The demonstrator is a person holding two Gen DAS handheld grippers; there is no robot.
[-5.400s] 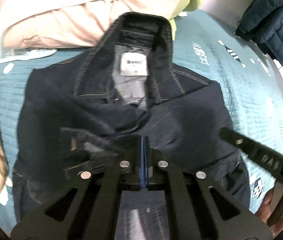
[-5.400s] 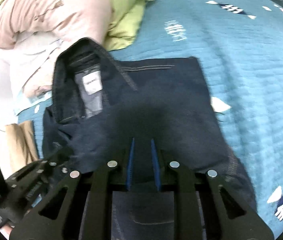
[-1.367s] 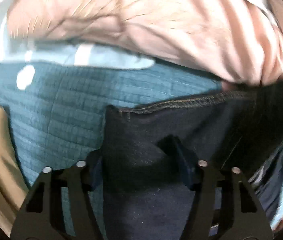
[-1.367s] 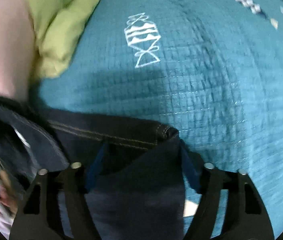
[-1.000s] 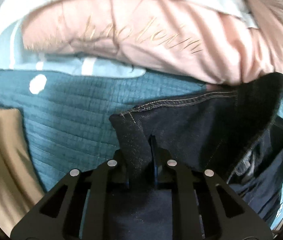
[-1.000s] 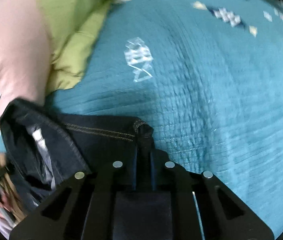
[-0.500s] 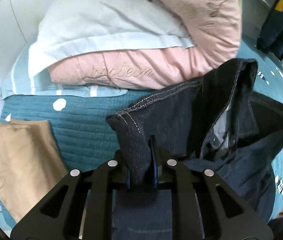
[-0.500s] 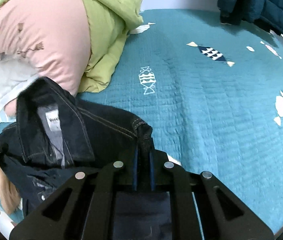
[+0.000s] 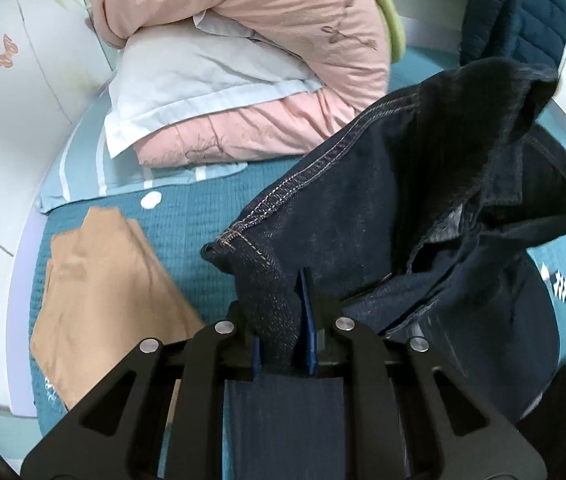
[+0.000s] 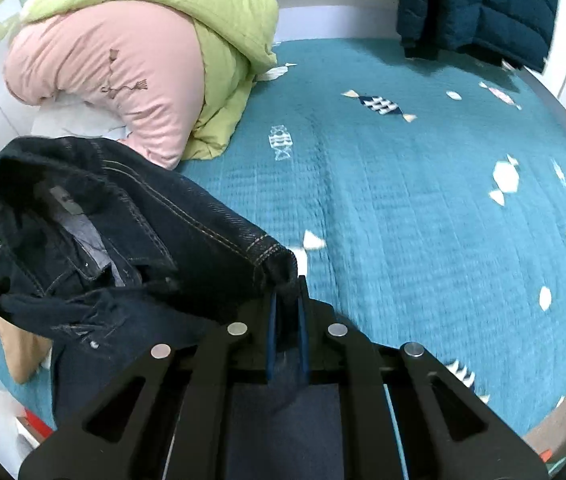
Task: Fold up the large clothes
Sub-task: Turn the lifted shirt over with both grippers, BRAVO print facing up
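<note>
Denim — a dark blue jacket [image 9: 423,208] with tan stitching — is being held up off the teal quilted bedspread [image 10: 423,208] by both tools at once. One stitched corner is being pinched between the blue pads of the left gripper [image 9: 285,320], whose jaws are standing narrow with a thick fold of cloth pressed between them. The opposite corner is being clamped in the same way by the right gripper [image 10: 285,320], its jaws almost together on the hem. Between the two grips the jacket is being left to sag, with the collar [image 10: 63,184] and its grey inner lining turned upward and the rest of the garment hanging down toward the bed.

Behind the jacket a pink duvet [image 9: 267,32] is being seen piled over a white pillow [image 9: 203,80], with a lime-green quilt [image 10: 187,12] beside it. A tan garment [image 9: 99,280] is lying flat on the bedspread to the left of the left gripper — apart from the jacket. A navy puffer coat [image 10: 479,4] is hanging at the far edge of the bed.
</note>
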